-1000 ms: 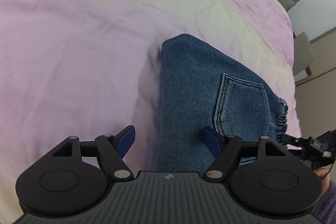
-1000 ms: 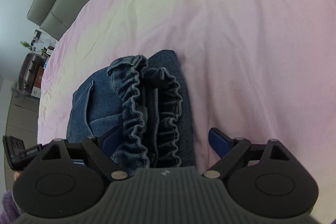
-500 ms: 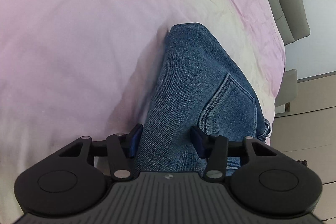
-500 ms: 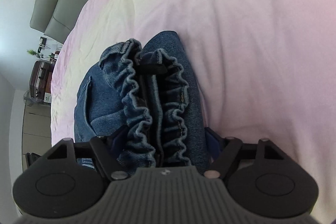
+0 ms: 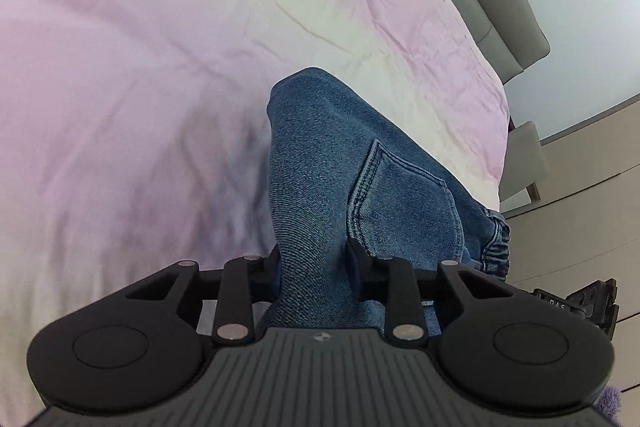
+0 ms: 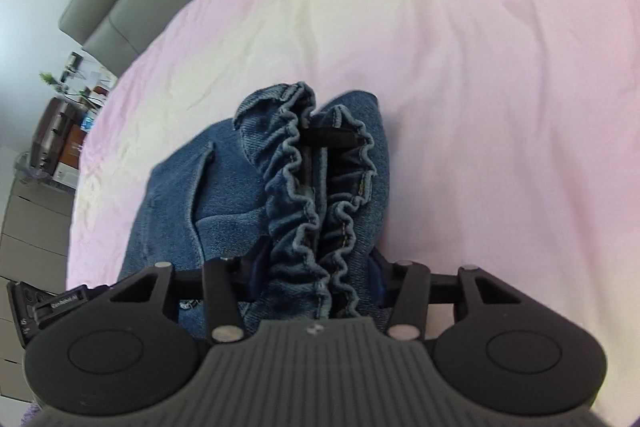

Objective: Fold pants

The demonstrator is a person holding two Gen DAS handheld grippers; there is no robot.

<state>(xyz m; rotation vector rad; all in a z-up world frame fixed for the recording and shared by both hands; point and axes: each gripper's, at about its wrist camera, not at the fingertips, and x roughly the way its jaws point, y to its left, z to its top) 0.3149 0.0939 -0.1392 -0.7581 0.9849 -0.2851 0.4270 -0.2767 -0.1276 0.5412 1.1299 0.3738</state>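
Black left gripper [image 5: 316,273], round pivot discs, silver screws, ribbed grey body, blue-padded fingers [image 5: 354,263]

Both sets of jaws have just been closing on the folded jeans [image 5: 320,163]: the left gripper [image 5: 316,267] now pinches its fold, the right gripper [image 6: 316,273] the ruffled elastic waistband [image 6: 308,187], and the denim has lifted off the pink bedsheet [image 5: 140,67].

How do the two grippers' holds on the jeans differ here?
The left gripper clamps a smooth folded edge of the jeans, beside the back pocket; the right gripper clamps the ruffled elastic waistband. The right takes a thicker bunch, so its jaws stand wider. Both have just been closing and now pinch denim above the pink sheet.
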